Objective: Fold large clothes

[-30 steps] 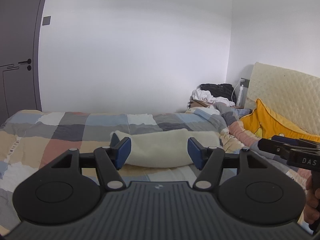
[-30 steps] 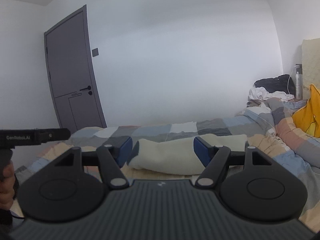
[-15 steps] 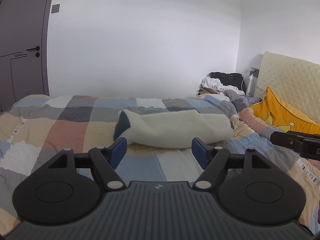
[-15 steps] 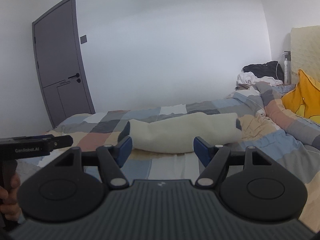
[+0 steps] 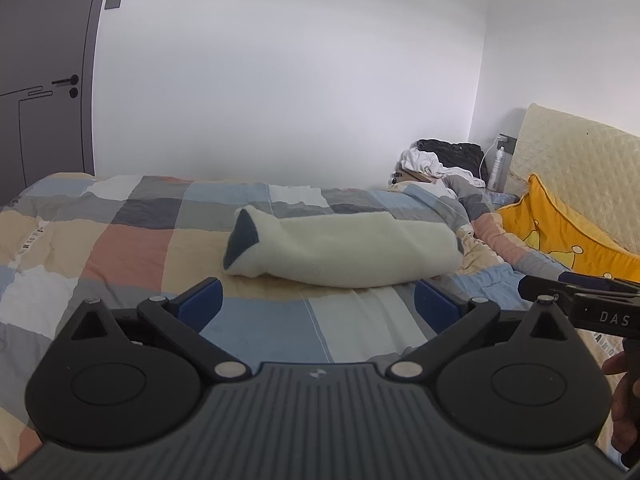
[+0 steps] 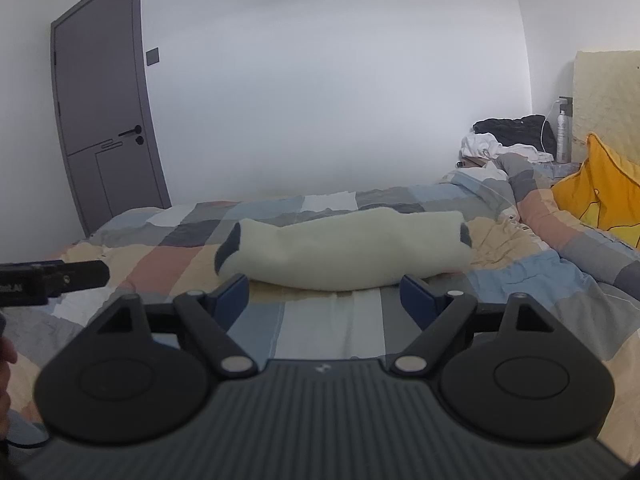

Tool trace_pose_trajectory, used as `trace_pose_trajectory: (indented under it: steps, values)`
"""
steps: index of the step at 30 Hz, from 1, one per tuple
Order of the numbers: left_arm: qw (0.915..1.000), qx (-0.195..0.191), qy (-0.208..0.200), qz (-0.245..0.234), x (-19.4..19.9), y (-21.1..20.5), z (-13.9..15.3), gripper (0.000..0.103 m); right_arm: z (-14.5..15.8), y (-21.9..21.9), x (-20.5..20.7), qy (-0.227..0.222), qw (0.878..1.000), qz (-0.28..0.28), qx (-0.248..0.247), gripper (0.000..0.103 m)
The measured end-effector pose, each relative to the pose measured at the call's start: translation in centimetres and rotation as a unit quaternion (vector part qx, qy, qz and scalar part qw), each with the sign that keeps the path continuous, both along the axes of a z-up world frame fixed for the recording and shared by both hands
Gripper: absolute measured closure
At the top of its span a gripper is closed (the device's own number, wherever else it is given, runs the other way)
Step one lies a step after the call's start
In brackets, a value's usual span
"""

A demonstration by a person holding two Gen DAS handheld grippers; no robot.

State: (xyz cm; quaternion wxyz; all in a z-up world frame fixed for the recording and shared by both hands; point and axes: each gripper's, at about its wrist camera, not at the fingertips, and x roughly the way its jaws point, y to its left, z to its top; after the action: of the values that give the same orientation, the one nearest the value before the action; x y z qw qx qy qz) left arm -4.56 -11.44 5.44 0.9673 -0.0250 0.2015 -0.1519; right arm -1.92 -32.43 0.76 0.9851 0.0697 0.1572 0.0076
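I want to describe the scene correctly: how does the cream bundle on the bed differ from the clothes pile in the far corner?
The cream bundle is one garment folded into a neat long roll; the clothes pile is several pieces heaped loosely. The bundle is cream with dark grey showing at its ends; the pile is black and white. The bundle lies mid-bed on the checked quilt; the pile sits beyond the bed, by the headboard. Neither is held by a gripper.

Left tongs (image 5: 318,304) over the checked quilt (image 5: 132,252), jaws opening with nothing between them. Beyond lies a rolled cream garment (image 5: 344,252). At right, a yellow cushion (image 5: 560,236) and the right tongs (image 5: 580,300).
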Motion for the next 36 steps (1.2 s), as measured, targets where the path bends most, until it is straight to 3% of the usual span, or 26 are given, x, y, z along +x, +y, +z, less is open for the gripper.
trace_pose_trajectory:
  steps: [2,4,36]
  values:
    - [1.0000,0.001,-0.001,0.004,-0.1,0.0,0.1,0.000,0.0,0.2,0.1,0.002,1.000,-0.003,-0.007,0.018]
    - [1.0000,0.000,0.004,0.007,0.1,0.1,0.1,0.000,-0.1,0.2,0.2,0.005,1.000,-0.013,-0.011,0.000]
    - [0.9992,0.027,0.004,0.030,-0.4,-0.9,-0.1,0.000,-0.6,0.2,-0.7,0.018,1.000,-0.024,-0.006,0.000]
